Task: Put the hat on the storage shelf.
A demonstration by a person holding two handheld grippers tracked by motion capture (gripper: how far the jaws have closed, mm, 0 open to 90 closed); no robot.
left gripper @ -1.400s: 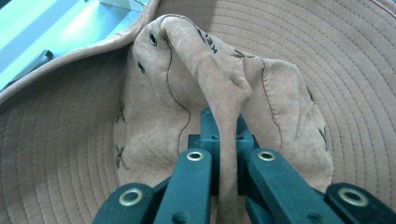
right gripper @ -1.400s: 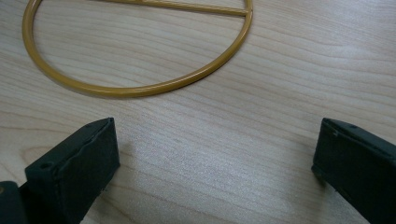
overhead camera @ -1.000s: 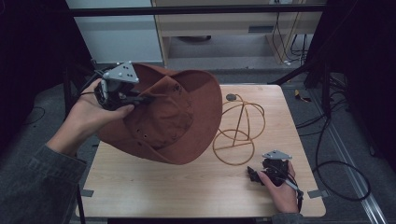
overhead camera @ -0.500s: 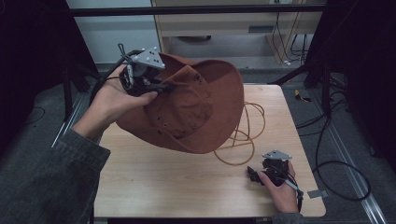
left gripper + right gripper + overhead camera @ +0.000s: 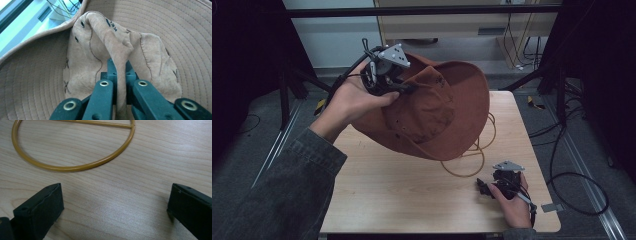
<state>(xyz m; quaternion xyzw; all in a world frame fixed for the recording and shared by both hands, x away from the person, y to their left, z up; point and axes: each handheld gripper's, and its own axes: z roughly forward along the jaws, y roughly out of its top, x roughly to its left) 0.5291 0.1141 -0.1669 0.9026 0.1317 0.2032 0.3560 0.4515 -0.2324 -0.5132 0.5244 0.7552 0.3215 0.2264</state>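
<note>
Pale wooden table on a grey floor, with dark stands at both sides and a light cabinet behind. High view: the left gripper, carried in the person's left hand, holds a brown wide-brimmed hat above the far left part of the table, tilted so the crown faces the camera; a yellow wire stand rests on the table, partly hidden under the brim. The right gripper rests on the table near its right front corner, close to the stand's ring, in the right hand. Left gripper view: the two jaws are clamped on a pinched fold of the hat's crown, with the stitched brim spreading all round behind. Right gripper view: the jaws stand wide apart over bare wood, nothing between them; the stand's yellow ring lies flat just beyond them.
</note>
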